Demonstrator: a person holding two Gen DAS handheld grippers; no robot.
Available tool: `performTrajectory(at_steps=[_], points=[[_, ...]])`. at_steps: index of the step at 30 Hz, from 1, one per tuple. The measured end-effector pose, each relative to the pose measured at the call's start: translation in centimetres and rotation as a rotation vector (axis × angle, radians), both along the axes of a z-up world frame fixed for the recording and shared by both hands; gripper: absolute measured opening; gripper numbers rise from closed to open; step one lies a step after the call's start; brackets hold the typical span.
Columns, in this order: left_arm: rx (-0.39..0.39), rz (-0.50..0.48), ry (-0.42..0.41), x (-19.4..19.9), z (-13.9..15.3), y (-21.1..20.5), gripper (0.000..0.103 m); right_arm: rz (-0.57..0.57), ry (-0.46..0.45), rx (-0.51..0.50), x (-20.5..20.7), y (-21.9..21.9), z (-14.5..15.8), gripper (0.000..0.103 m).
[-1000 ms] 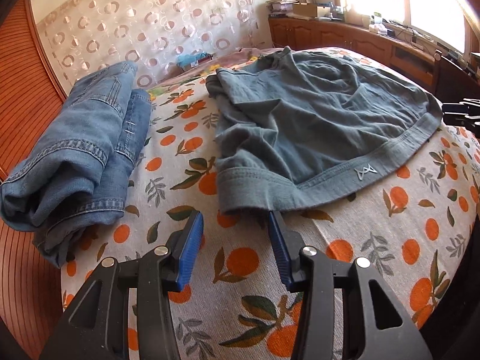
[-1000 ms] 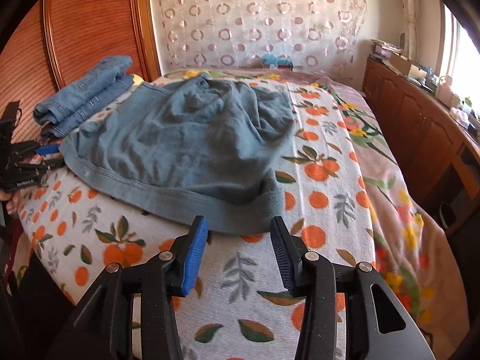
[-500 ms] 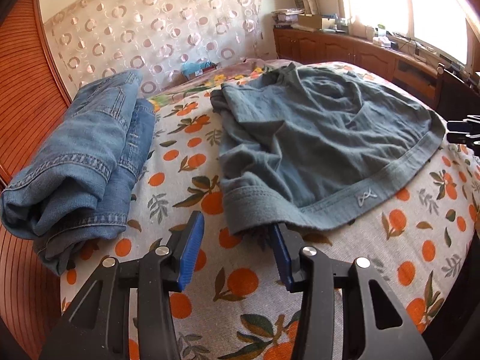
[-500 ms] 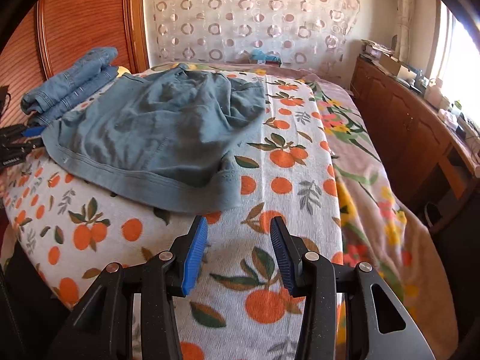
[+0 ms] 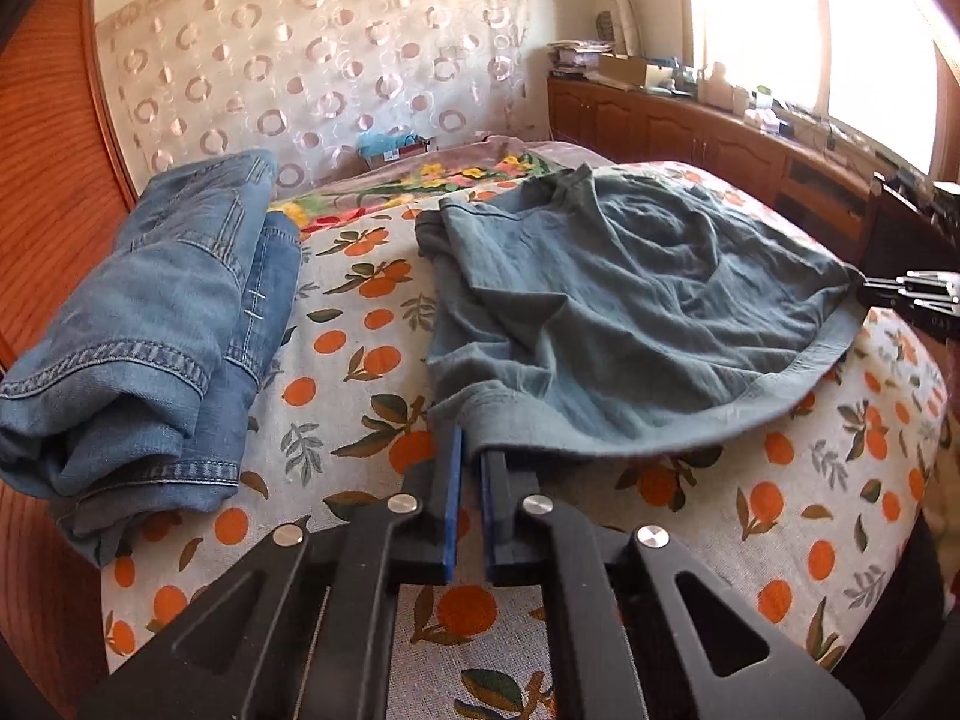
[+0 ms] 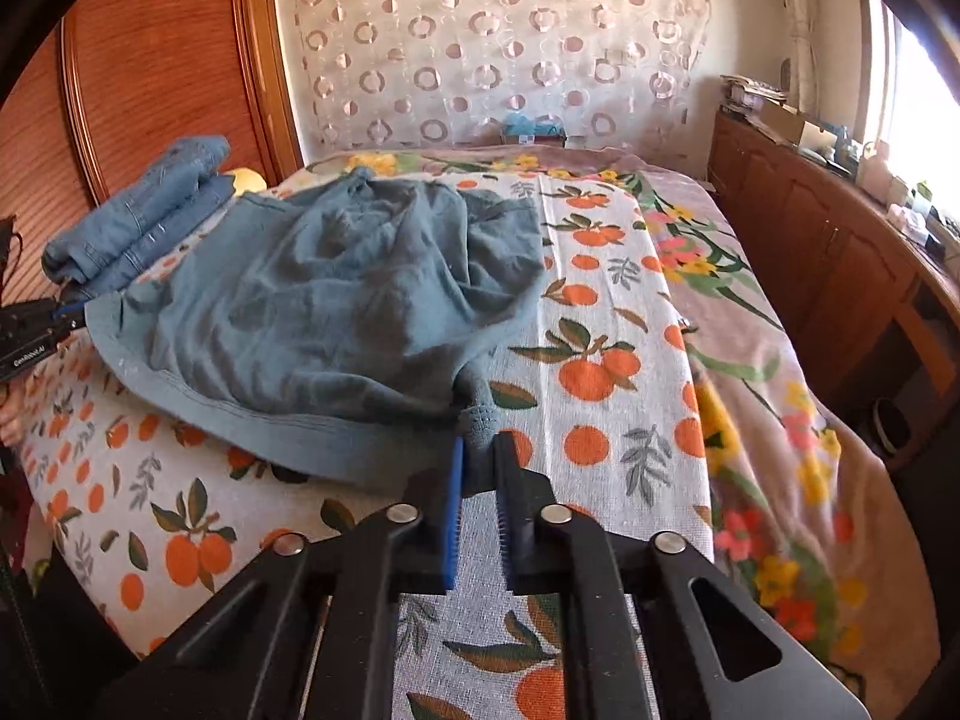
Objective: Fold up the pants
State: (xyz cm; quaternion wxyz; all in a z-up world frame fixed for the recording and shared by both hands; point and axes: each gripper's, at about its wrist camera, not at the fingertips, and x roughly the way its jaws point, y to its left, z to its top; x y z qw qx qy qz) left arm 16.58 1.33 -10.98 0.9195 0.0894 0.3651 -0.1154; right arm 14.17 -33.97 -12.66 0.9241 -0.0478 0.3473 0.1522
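Observation:
Grey-blue pants lie crumpled on the orange-print bedsheet, their wide waistband toward me. In the left wrist view my left gripper is shut on the waistband's left corner, which lifts slightly off the sheet. In the right wrist view the same pants spread to the left. My right gripper is closing its jaws on the waistband's right corner, with the cloth pinched between the blue pads. Each gripper shows at the edge of the other's view: the right gripper and the left gripper.
Folded blue jeans lie left of the pants by the wooden headboard. A floral blanket covers the bed's right side. A low wooden cabinet with clutter runs under the window.
Both grippers moved forward onto the waistband corners and closed from wide open to pinching the cloth. The waistband edge has bunched and risen slightly at both corners.

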Motion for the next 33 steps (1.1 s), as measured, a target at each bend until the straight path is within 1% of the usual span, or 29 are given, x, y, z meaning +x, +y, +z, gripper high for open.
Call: performTrajectory(at_steps=[2,7,9,12,14,15,17,20,23,25,28,29,30,31,32,33], points=[[-0.016,0.003,-0.006,-0.2,0.3,0.2,0.003,-0.001,-0.016,0.001,-0.4,0.1,0.2,0.006],[-0.037,0.005,-0.025,-1.0,2.1,0.5,0.003,-0.004,-0.034,0.024,-1.5,-0.3,1.1,0.005],[-0.049,0.006,-0.037,-1.8,3.5,0.6,0.003,-0.007,-0.045,0.034,-2.1,-0.6,2.1,0.005],[-0.047,0.015,-0.071,-3.5,5.9,1.0,0.003,-0.002,-0.062,0.054,-3.7,-1.4,4.1,0.005],[-0.072,0.018,-0.078,-5.2,7.5,1.5,0.003,0.009,-0.065,0.077,-5.2,-1.9,5.2,0.005],[-0.077,0.019,-0.074,-6.0,7.8,1.6,0.003,0.017,-0.057,0.086,-5.9,-2.1,5.4,0.005],[-0.074,0.011,-0.057,-7.5,7.8,1.6,0.003,0.035,-0.043,0.069,-7.4,-2.2,5.2,0.005],[-0.068,0.011,-0.019,-9.9,6.9,1.7,0.003,0.052,-0.013,0.048,-9.4,-2.5,4.4,0.005],[-0.076,0.015,0.013,-11.9,5.9,1.6,0.003,0.06,0.022,0.047,-10.9,-3.1,3.4,0.005],[-0.094,0.023,0.033,-12.8,5.1,1.9,0.003,0.063,0.04,0.067,-11.5,-3.6,3.0,0.005],[-0.08,0.026,0.071,-13.3,3.4,1.7,0.003,0.071,0.087,0.083,-11.1,-3.6,1.8,0.005],[-0.089,0.026,0.084,-13.4,2.9,1.8,0.005,0.073,0.101,0.084,-10.9,-3.6,1.2,0.005],[-0.103,0.026,0.095,-13.4,2.5,1.9,0.01,0.07,0.109,0.084,-10.7,-3.6,0.8,0.005],[-0.107,0.031,0.099,-13.4,2.3,2.1,0.012,0.066,0.111,0.081,-10.5,-3.4,0.9,0.007],[-0.106,0.039,0.092,-13.4,2.3,2.3,0.016,0.066,0.109,0.079,-10.3,-3.3,1.0,0.01],[-0.106,0.044,0.083,-13.5,2.4,2.5,0.021,0.063,0.102,0.075,-10.0,-3.3,1.3,0.012]])
